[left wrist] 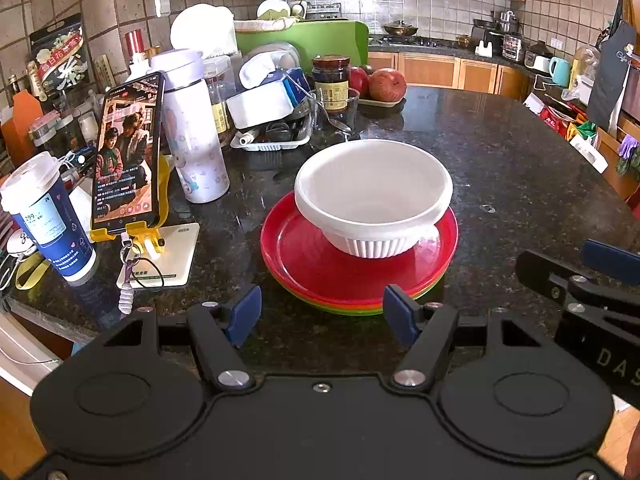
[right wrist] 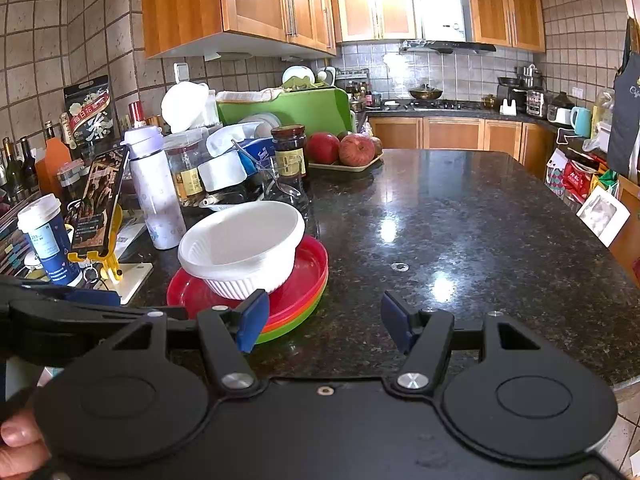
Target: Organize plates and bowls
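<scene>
The white ribbed bowl sits upright inside the top red plate of a small stack, with an orange plate and a green plate showing as thin rims beneath it; the stack rests on the dark speckled table, toward its near left part. The left gripper hangs just short of the stack with its blue-padded fingers spread wide, holding nothing and touching nothing; the stack's near rim lies between them in the left wrist view. The right gripper stands beside the stack, its fingers likewise well apart and empty, with bare table between them; whether the left pad touches the plates' rim cannot be told. The left wrist view shows the bowl's inside from above and the other gripper at its right edge; the right wrist view shows the bowl's ribbed side, the long bare stretch of table to the right, and a fingertip at the lower left corner. Left of the stack stand a phone on a yellow stand, a white flask and a blue paper cup; behind it, a jar and apples on a tray.
</scene>
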The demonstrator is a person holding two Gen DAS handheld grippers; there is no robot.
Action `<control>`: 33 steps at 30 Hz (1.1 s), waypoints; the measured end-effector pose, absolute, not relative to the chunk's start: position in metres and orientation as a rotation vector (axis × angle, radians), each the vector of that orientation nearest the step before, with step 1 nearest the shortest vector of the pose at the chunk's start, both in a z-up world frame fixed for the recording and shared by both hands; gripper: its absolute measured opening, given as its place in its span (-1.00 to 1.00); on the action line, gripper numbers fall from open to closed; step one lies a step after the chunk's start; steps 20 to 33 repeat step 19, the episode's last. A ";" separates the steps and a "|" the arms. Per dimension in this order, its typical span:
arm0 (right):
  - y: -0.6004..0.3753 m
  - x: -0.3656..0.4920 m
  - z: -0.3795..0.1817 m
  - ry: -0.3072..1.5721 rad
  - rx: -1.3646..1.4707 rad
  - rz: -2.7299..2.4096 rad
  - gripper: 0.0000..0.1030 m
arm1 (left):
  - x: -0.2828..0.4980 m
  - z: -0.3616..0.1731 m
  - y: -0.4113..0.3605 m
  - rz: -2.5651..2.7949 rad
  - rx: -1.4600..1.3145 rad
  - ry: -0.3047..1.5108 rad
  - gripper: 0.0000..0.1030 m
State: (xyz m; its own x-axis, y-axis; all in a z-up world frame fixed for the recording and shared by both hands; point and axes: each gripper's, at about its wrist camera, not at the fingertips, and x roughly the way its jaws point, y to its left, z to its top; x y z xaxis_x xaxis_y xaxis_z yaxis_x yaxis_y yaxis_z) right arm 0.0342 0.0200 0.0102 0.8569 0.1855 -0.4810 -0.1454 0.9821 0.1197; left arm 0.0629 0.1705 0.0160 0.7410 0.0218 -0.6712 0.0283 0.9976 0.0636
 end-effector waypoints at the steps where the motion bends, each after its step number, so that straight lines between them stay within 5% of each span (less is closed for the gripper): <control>1: 0.020 0.035 0.010 0.514 0.079 0.175 0.26 | 0.063 0.016 0.171 -0.002 0.071 0.738 0.35; 33: 0.025 0.043 0.008 0.532 0.080 0.183 0.26 | 0.070 0.014 0.177 0.004 0.066 0.754 0.35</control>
